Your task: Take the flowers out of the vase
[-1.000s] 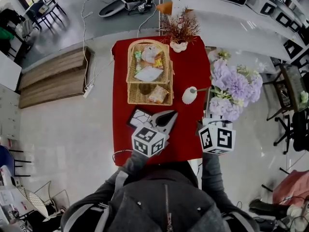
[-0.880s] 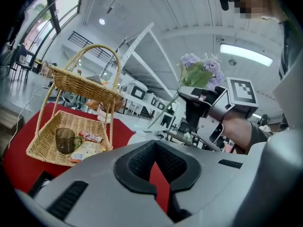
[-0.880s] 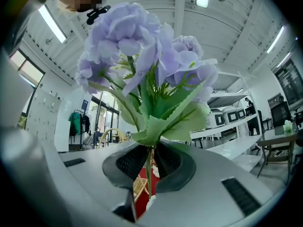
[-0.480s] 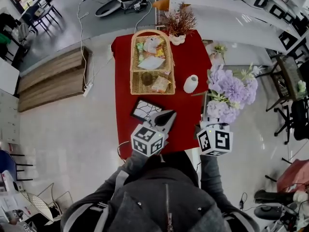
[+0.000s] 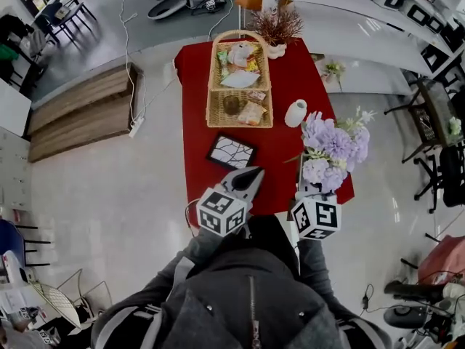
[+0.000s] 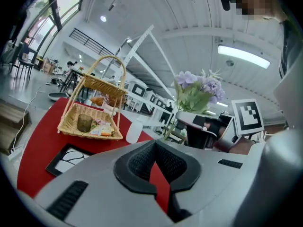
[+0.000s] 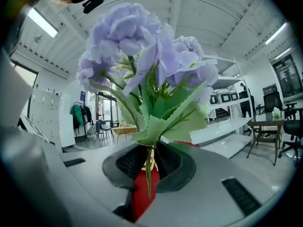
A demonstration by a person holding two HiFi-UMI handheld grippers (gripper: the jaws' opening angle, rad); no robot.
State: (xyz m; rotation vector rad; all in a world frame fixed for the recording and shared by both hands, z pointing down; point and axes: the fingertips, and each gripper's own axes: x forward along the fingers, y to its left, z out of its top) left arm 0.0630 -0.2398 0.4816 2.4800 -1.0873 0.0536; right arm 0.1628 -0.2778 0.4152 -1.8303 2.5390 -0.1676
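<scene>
Hydrangeas (image 5: 333,145) pinched in the right gripper (image 7: 149,164) have drawn back to 5 o'clock of the white vase (image 5: 296,113), clearly out; left gripper (image 6: 156,164) pressed together, empty.

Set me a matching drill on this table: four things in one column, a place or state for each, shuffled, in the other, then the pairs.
Things:
1. flowers
2. vase
3. basket
4. picture frame

States:
A. lies flat on the red cloth, on the near side of the basket
B. has snacks inside
C. stem gripped in the right claw
D. stands beside the basket with no flowers in it

Pairs: 1-C, 2-D, 3-B, 4-A
</scene>
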